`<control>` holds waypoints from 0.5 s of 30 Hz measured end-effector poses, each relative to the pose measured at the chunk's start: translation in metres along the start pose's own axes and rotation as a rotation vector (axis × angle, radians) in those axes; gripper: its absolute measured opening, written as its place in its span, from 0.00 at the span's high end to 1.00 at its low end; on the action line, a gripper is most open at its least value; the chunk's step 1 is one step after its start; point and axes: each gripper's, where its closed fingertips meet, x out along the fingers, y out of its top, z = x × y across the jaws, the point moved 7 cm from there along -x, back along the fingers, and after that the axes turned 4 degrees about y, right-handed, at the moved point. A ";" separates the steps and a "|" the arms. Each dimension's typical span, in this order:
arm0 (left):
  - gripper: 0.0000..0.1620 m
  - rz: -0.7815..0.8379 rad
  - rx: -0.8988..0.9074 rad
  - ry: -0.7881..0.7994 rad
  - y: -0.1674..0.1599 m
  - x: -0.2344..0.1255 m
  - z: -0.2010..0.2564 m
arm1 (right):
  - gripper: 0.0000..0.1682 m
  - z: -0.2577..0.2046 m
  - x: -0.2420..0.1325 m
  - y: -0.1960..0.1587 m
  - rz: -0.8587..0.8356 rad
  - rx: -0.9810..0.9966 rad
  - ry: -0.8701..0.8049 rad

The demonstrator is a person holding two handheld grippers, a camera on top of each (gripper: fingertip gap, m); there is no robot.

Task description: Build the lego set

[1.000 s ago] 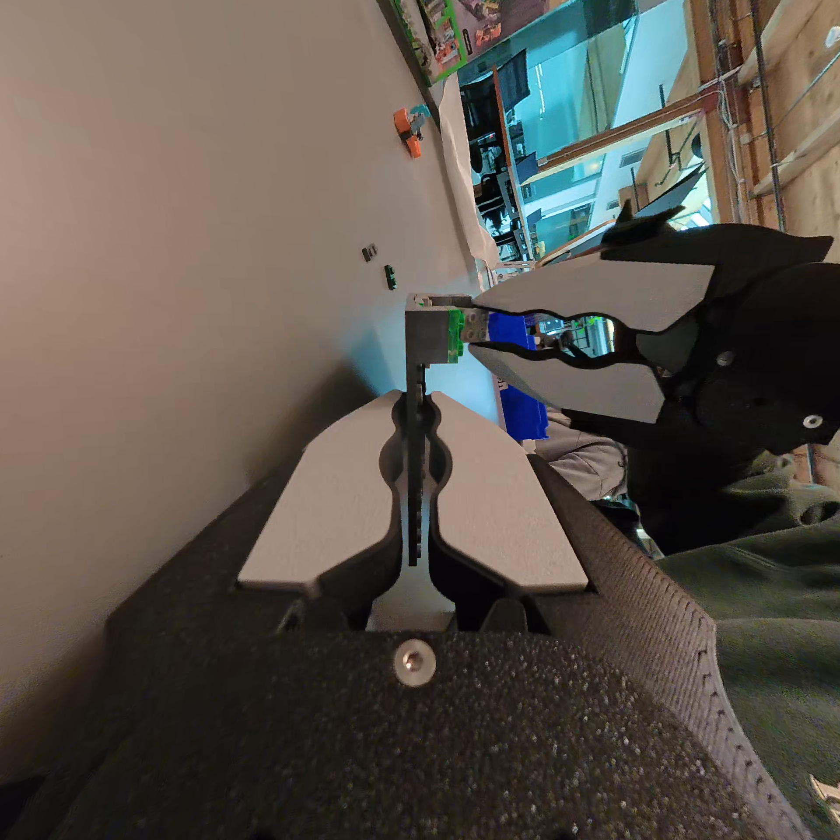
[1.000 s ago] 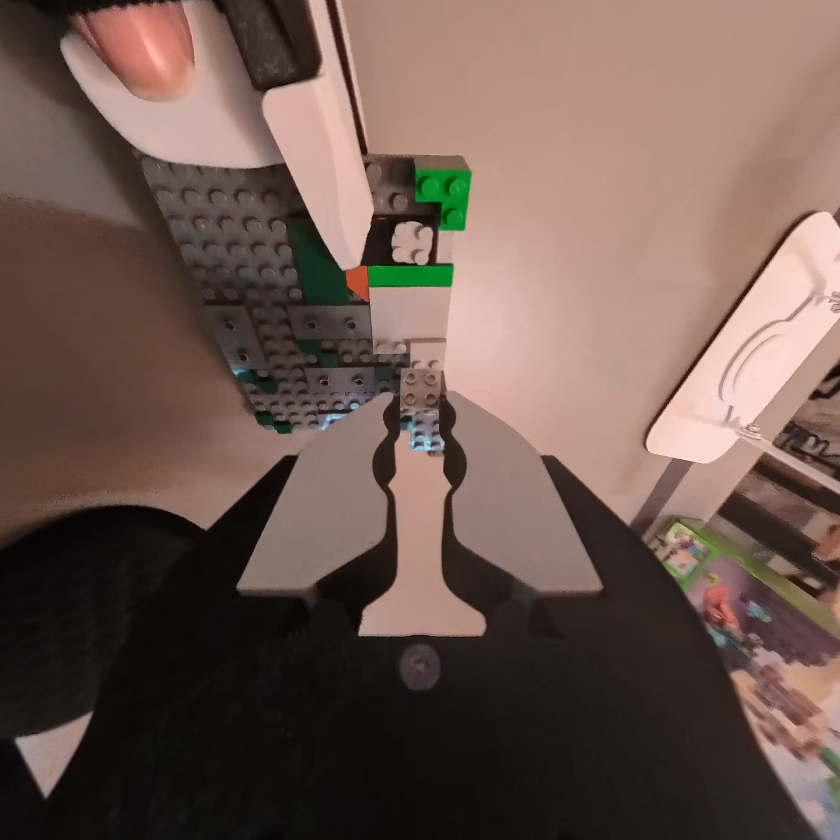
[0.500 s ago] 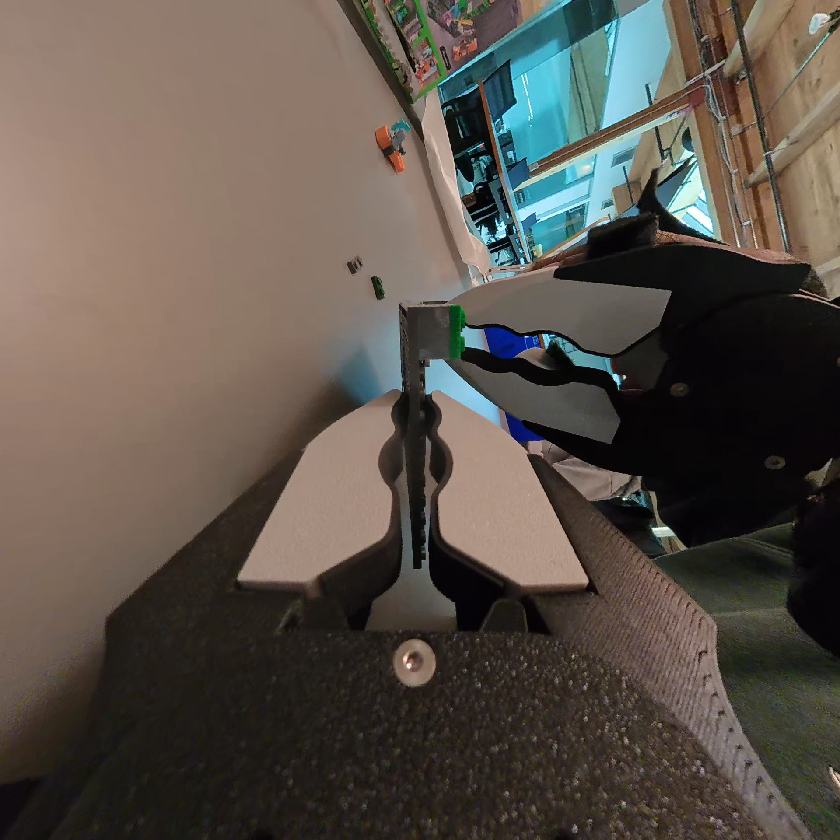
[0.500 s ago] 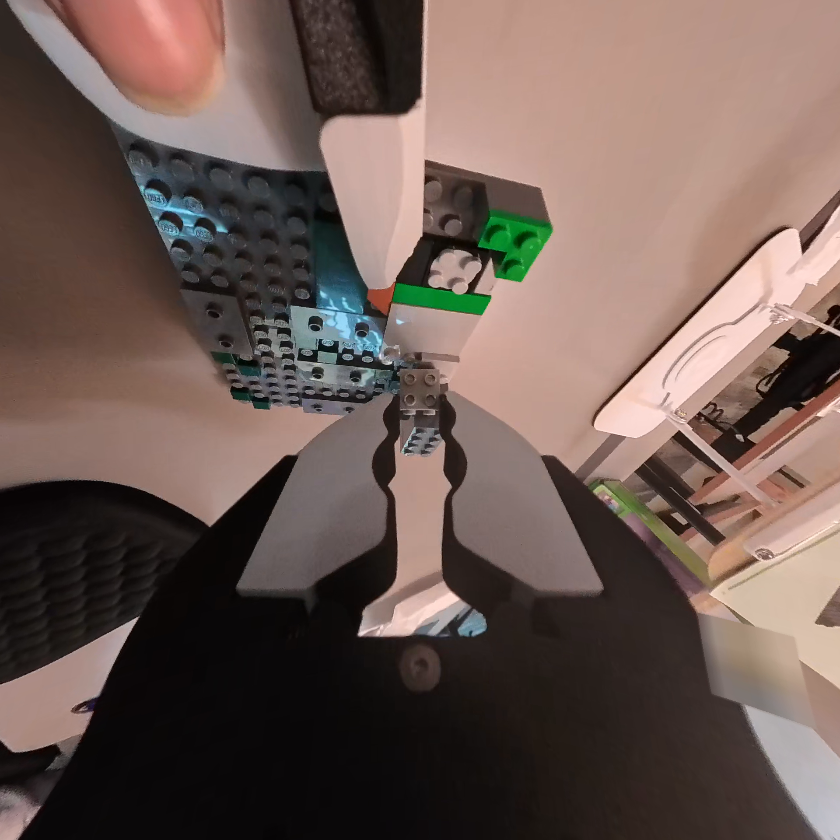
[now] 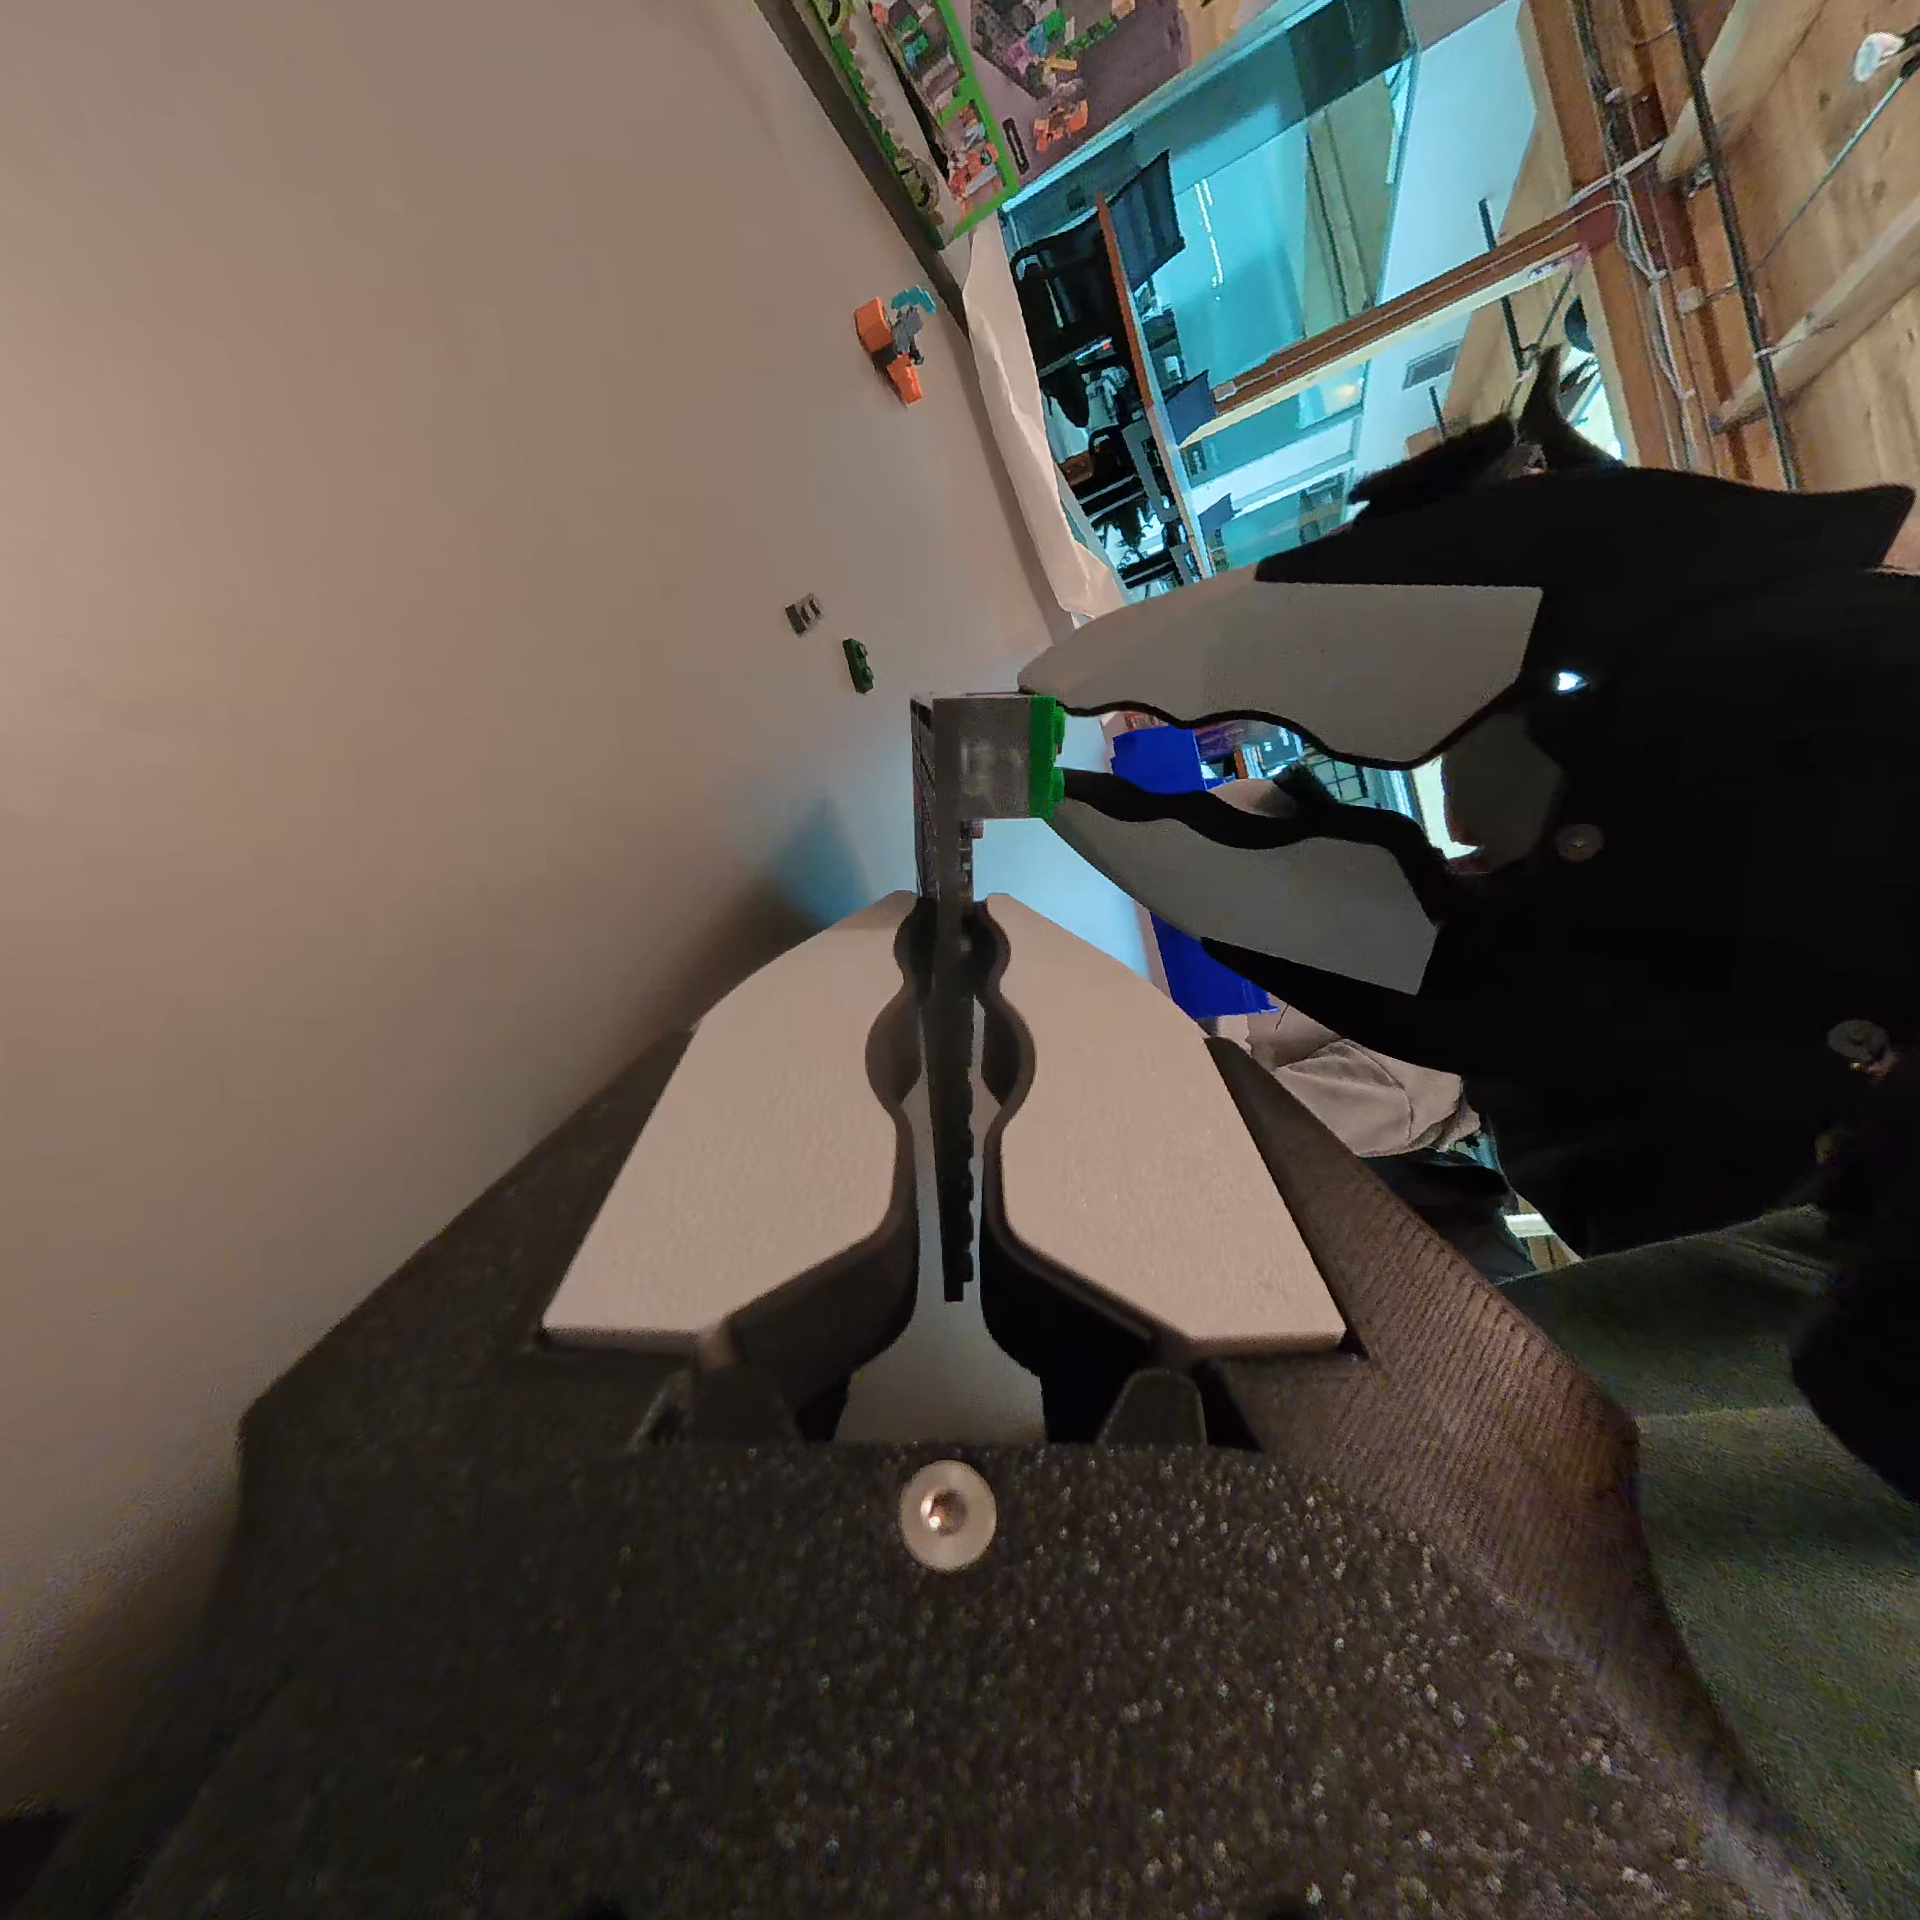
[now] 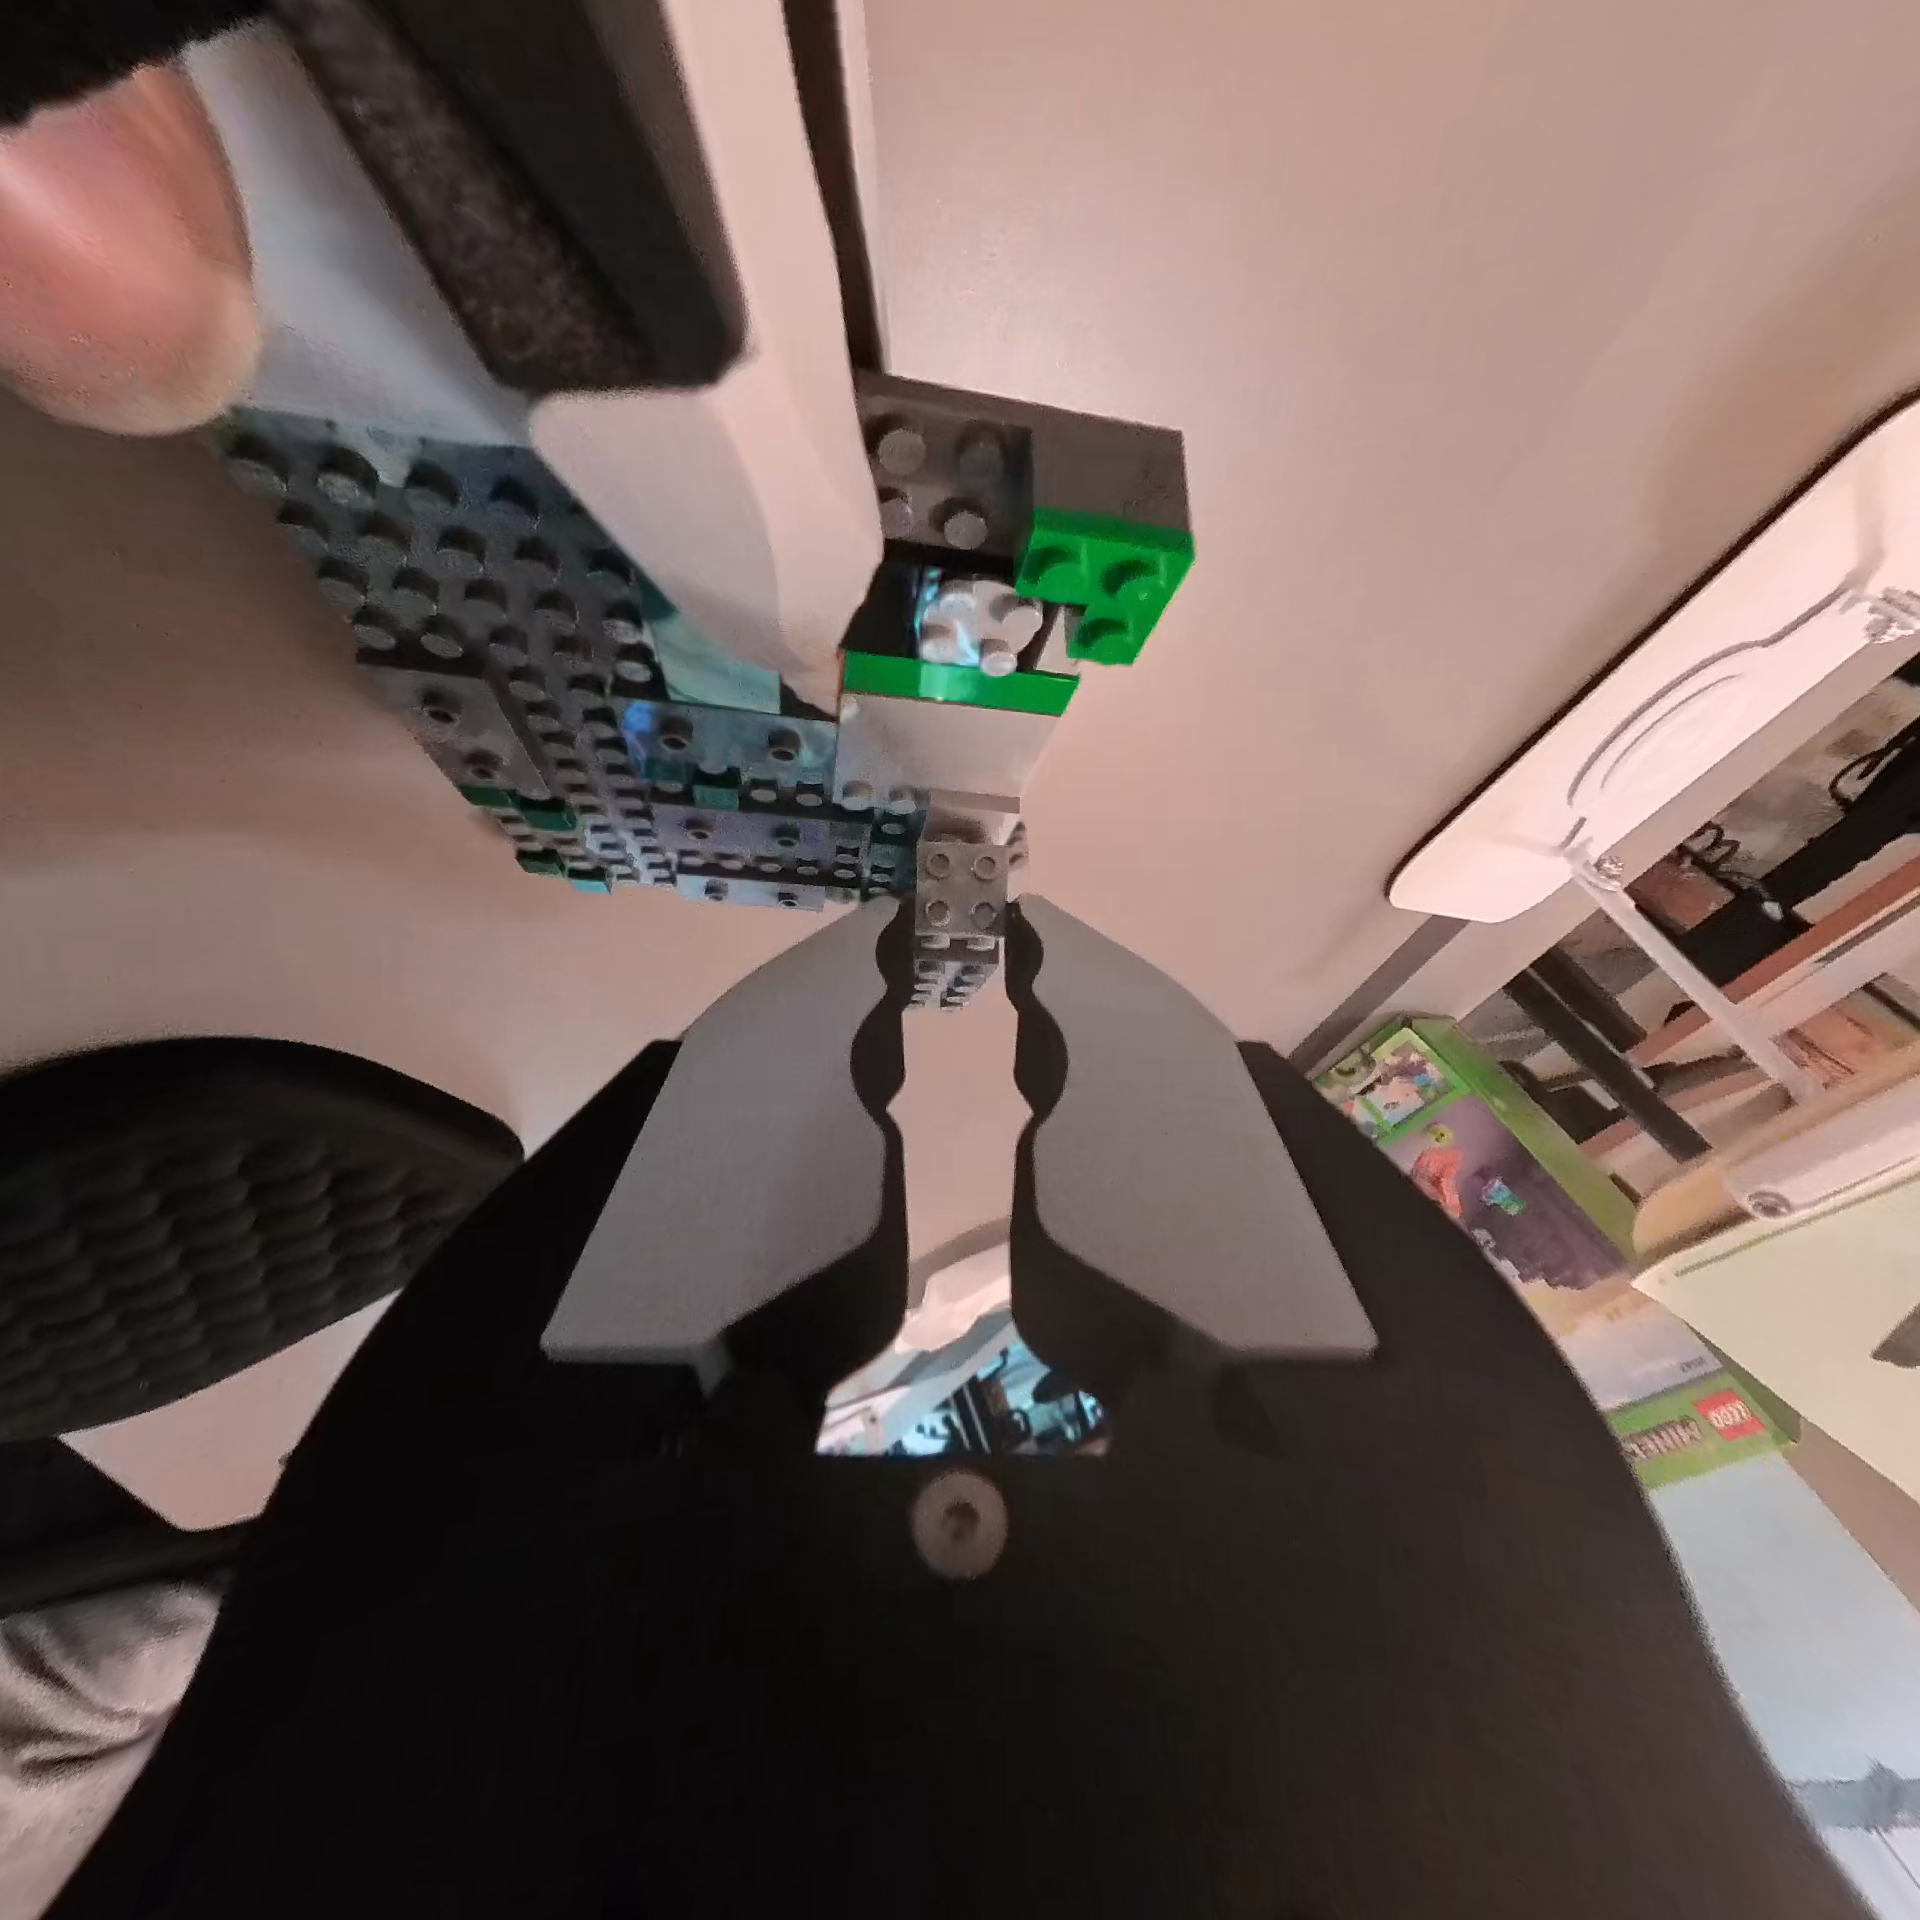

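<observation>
The lego build [image 6: 468,582] is a dark grey studded plate with a grey block [image 6: 935,743] and a green corner brick [image 6: 1107,582] at one end. My left gripper [image 5: 951,904] is shut on the plate's edge [image 5: 951,1039] and holds it upright above the table. One of its white fingers [image 6: 707,499] lies across the plate in the right wrist view. My right gripper [image 6: 961,914] is shut on a small grey brick [image 6: 966,894] that touches the grey block's side. In the left wrist view my right gripper [image 5: 1044,753] meets the block's green top [image 5: 1044,758].
A white table [image 5: 416,520] carries an orange mini build [image 5: 894,348], two small dark pieces [image 5: 802,615] and a green piece [image 5: 857,665]. A lego box [image 6: 1496,1195] and a white tray [image 6: 1662,727] lie to the right. A blue bin [image 5: 1195,966] stands behind. My right fingertips sit around 6 cm from my left ones.
My right gripper has pushed the small grey brick closer against the build's block. Both grippers and the build have tilted and shifted slightly; both grips stay the same.
</observation>
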 end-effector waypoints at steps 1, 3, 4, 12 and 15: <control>0.96 -0.001 -0.001 -0.002 -0.001 0.000 0.000 | 0.90 0.000 0.000 0.000 -0.014 -0.002 0.007; 0.96 0.005 0.000 -0.006 -0.002 0.000 0.002 | 0.90 0.001 0.001 0.001 -0.041 -0.007 0.026; 0.96 0.006 0.000 -0.008 -0.002 0.001 0.003 | 0.90 0.001 0.001 0.002 -0.053 -0.012 0.032; 0.96 0.012 -0.045 -0.022 -0.002 -0.001 -0.001 | 0.89 0.003 0.007 0.000 -0.042 0.012 0.064; 0.96 0.007 -0.076 -0.025 0.000 -0.002 -0.003 | 0.89 0.005 0.009 -0.004 -0.024 0.035 0.063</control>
